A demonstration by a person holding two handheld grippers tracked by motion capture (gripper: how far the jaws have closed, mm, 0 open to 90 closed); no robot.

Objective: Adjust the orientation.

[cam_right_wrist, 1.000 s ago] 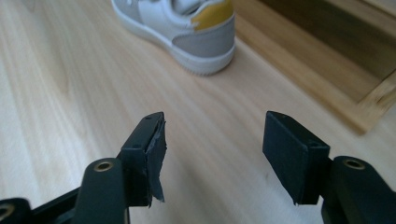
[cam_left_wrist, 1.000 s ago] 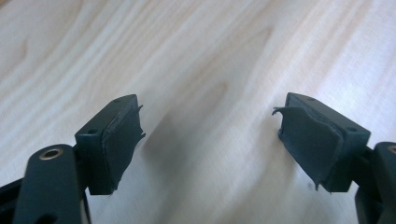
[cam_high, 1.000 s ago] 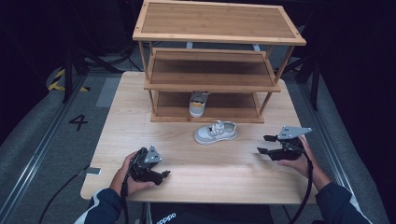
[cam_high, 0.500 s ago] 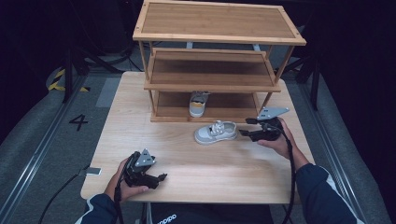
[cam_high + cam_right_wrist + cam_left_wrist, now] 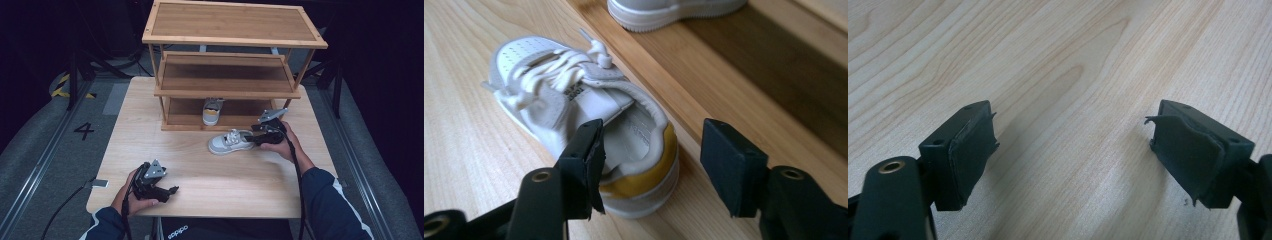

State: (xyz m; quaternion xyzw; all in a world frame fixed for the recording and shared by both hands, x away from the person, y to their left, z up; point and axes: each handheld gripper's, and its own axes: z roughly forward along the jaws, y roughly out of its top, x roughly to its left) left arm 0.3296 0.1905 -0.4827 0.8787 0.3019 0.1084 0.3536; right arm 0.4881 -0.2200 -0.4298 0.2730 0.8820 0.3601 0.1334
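Your right gripper (image 5: 256,137) is at the shoe's (image 5: 230,142) heel, jaws just been closing, one inside the collar, not yet pinching. Shoe lies on the desk (image 5: 210,185) along 9–3, toe at 9, rack (image 5: 225,90) at 12. Left gripper (image 5: 167,190) is wide, empty, well apart.

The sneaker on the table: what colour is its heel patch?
Mustard yellow, on a white and grey sneaker; the right gripper view shows it best.

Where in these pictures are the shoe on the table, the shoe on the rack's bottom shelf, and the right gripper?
Shoe on the table (image 5: 227,142), high view, laced upper.
Shoe on the bottom shelf (image 5: 212,112), high view, its heel.
Right gripper (image 5: 651,160), right gripper view, midway between its fingertips.
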